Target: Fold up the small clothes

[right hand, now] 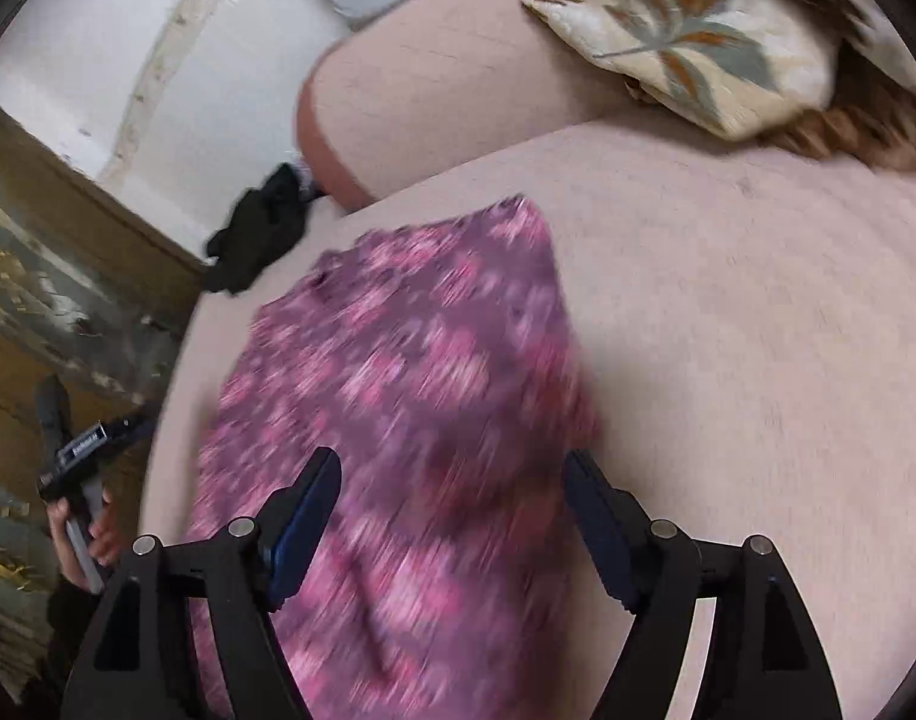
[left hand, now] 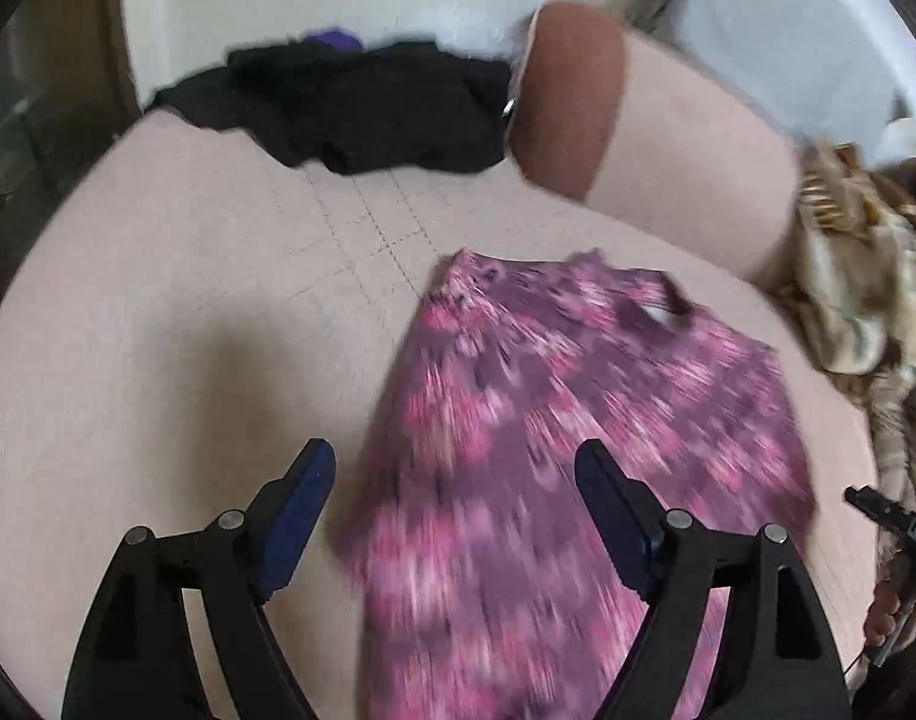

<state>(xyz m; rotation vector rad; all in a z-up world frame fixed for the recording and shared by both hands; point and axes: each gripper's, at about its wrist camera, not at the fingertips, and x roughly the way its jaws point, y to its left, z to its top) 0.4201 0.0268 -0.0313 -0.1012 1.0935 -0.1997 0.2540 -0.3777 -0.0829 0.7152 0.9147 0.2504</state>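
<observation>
This is a home, a living room by its look. A pink upholstered sofa point(right hand: 727, 312) spreads under the claw, a leaf-patterned cushion point(right hand: 697, 30) beyond, worn plaster wall point(right hand: 158, 60) behind.

Both wrist cameras look steeply down past their own fingers point(left hand: 314, 480) at the bed point(left hand: 158, 330), close in; the left view and right view share the pink garment point(left hand: 577, 420) between them.

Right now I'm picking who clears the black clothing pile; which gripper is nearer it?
Left, likely. The left gripper faces the black pile across bare cushion; the right gripper sees it far off beyond the pink garment.
</observation>
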